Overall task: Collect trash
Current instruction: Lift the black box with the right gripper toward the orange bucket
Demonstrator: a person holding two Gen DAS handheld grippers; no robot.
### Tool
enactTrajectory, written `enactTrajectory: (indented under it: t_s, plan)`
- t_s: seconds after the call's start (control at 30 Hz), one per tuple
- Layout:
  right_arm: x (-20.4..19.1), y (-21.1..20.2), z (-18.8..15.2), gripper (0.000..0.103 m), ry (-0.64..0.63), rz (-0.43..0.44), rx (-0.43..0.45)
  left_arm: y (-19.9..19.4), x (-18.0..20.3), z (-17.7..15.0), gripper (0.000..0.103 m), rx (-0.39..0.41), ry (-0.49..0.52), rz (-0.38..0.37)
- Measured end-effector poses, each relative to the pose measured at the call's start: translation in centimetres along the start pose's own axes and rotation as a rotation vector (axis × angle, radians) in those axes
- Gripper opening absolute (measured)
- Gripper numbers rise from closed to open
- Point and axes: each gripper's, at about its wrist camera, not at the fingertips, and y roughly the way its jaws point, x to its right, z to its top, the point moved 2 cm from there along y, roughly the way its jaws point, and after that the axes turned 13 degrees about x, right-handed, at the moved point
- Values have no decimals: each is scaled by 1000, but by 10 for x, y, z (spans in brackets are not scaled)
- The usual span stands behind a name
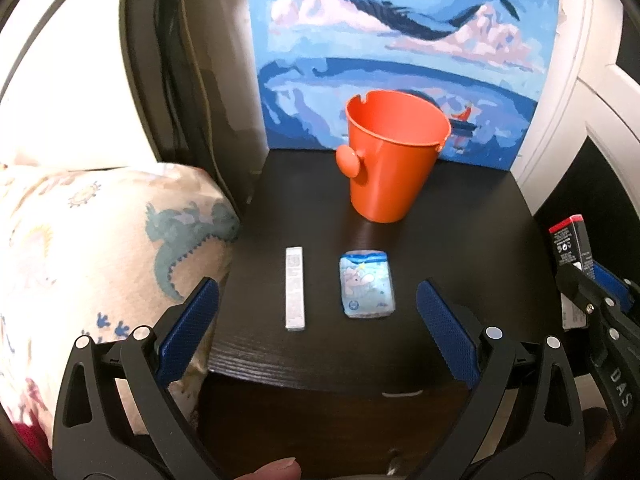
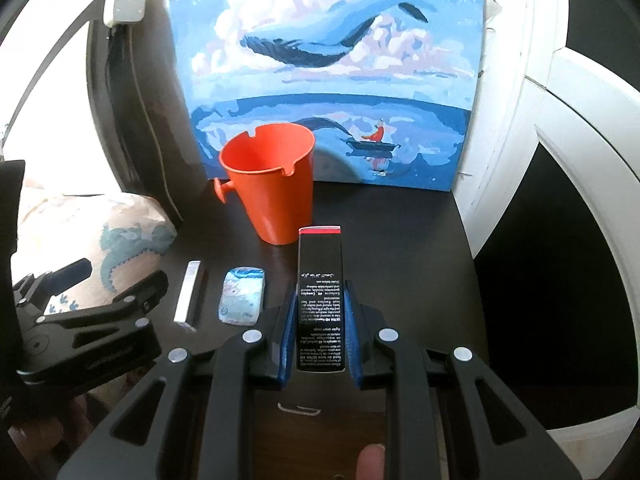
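An orange bucket [image 1: 394,160] [image 2: 272,184] stands upright at the back of a dark wooden table [image 1: 320,352] [image 2: 400,240]. In front of it lie a thin white strip [image 1: 295,289] [image 2: 188,297] and a small blue printed packet [image 1: 367,283] [image 2: 242,295]. My right gripper [image 2: 320,292] is shut on a long black box with a red end [image 2: 320,300], held above the table to the right of the packet; the box [image 1: 570,248] also shows at the right edge of the left wrist view. My left gripper [image 1: 318,296] hangs open above the strip and packet, holding nothing.
A blue whale painting [image 1: 400,52] [image 2: 328,80] leans upright behind the bucket. A dinosaur-print pillow [image 1: 100,248] [image 2: 120,240] presses against the table's left side. A dark headboard with a cable [image 1: 180,80] rises at the back left, and white furniture [image 2: 540,120] stands to the right.
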Motion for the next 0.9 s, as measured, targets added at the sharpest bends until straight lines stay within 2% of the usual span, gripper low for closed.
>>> enactTrajectory:
  t_s: [0.17, 0.47, 0.7, 0.9]
  plan:
    - [-4, -6, 0, 22, -5, 13, 6, -2, 0, -2, 97, -5, -4, 2]
    - [-6, -2, 18, 22, -5, 28, 28, 7, -3, 16, 97, 13, -18, 3]
    - [-11, 14, 58, 22, -4, 71, 67, 23, -5, 37, 97, 9, -19, 4]
    - [-25, 43, 100, 22, -42, 103, 105, 42, -7, 61, 97, 40, -15, 20]
